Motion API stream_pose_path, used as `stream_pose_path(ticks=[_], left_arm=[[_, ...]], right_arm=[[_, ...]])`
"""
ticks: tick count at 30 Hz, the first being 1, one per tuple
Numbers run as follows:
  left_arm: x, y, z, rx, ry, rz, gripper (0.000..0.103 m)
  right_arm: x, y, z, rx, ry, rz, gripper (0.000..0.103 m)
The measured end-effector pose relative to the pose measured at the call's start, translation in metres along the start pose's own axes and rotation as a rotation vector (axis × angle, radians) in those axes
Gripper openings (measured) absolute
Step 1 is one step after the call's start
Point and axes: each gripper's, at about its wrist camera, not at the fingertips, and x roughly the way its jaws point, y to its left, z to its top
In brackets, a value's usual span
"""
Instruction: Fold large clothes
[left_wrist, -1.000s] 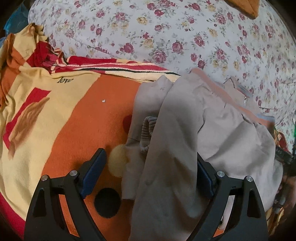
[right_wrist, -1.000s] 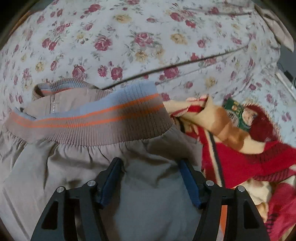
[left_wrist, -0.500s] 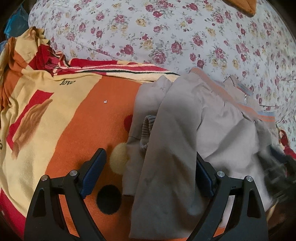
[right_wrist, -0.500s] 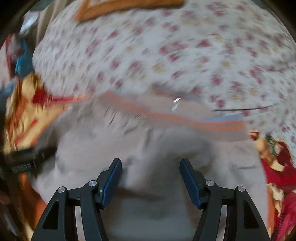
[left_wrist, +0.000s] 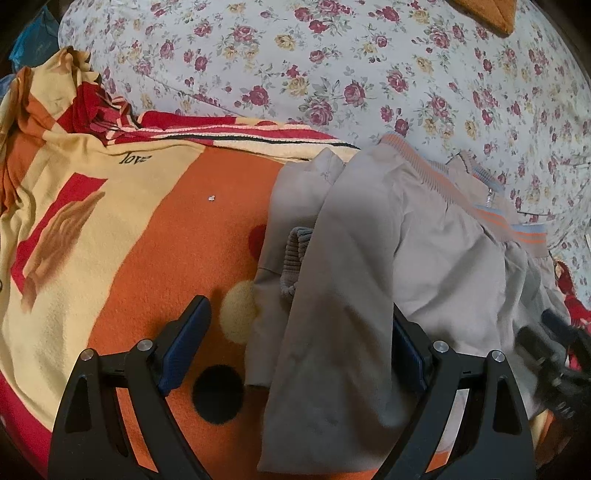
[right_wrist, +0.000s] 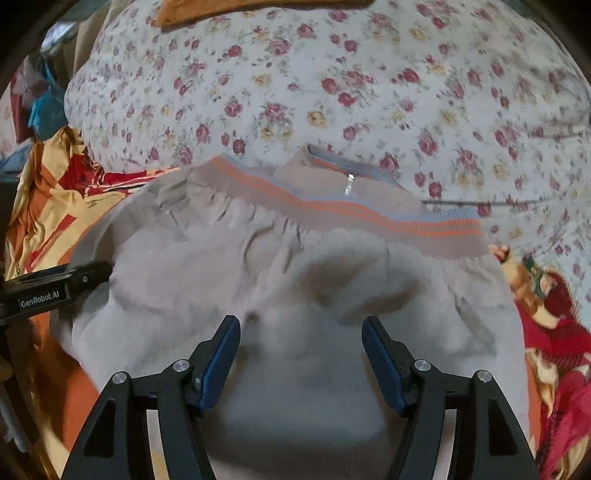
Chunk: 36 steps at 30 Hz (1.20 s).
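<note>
while the beige jacket (right_wrist: 280, 280) lies folded over on the orange and yellow blanket (left_wrist: 140, 229), its striped ribbed hem (right_wrist: 354, 214) at the far side against the floral sheet (right_wrist: 332, 85), the right gripper (right_wrist: 301, 354) hangs above its near part; its jaws have just been opening and stand apart, nothing pinched. the left gripper (left_wrist: 301, 350) stands wide at the jacket's left edge; a sleeve (left_wrist: 332, 332) lies between its pads, not squeezed.

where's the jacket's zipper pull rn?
In the right wrist view the zipper pull sits upper centre, at the beige jacket collar, just beyond the orange-striped ribbed hem and against the floral bedsheet.
</note>
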Motion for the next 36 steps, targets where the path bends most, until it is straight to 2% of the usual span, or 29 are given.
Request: stream_pose_path(ticks=[3, 6, 10, 17, 19, 21, 23, 25, 29, 31, 34, 36], left_arm=[[0.000, 0.002, 0.003, -0.015, 0.024, -0.023, 0.090], [-0.005, 0.011, 0.008, -0.056, 0.032, -0.091, 0.090], [-0.007, 0.025, 0.020, -0.112, 0.040, -0.188, 0.090], [0.007, 0.027, 0.030, -0.109, 0.075, -0.211, 0.090], [0.007, 0.034, 0.035, -0.155, 0.083, -0.274, 0.090], [-0.001, 0.043, 0.041, -0.215, 0.059, -0.374, 0.090], [-0.005, 0.050, 0.045, -0.249, 0.042, -0.422, 0.092], [0.001, 0.051, 0.047, -0.253, 0.067, -0.393, 0.097], [0.028, 0.042, 0.042, -0.228, 0.174, -0.347, 0.097], [0.026, 0.028, 0.041, -0.151, 0.145, -0.300, 0.097], [0.030, 0.007, 0.040, -0.076, 0.175, -0.320, 0.097], [0.032, -0.004, 0.041, -0.034, 0.158, -0.279, 0.097]], right_arm=[[0.025, 0.002, -0.008, -0.019, 0.077, -0.005, 0.072], [0.022, 0.002, -0.012, -0.017, 0.065, -0.006, 0.072], [0.012, -0.004, -0.008, 0.011, 0.062, 0.044, 0.072], [0.010, -0.015, -0.012, 0.049, 0.056, 0.088, 0.076], [0.010, -0.017, -0.012, 0.058, 0.052, 0.095, 0.077], [0.011, -0.017, -0.013, 0.052, 0.052, 0.099, 0.078], [0.012, -0.017, -0.014, 0.041, 0.051, 0.100, 0.080], [0.014, -0.018, -0.014, 0.043, 0.052, 0.107, 0.081], [0.014, -0.019, -0.013, 0.052, 0.057, 0.118, 0.081], [0.014, -0.020, -0.013, 0.048, 0.057, 0.122, 0.082], [0.015, -0.019, -0.015, 0.045, 0.050, 0.124, 0.084], [0.015, -0.019, -0.016, 0.048, 0.042, 0.126, 0.086]])
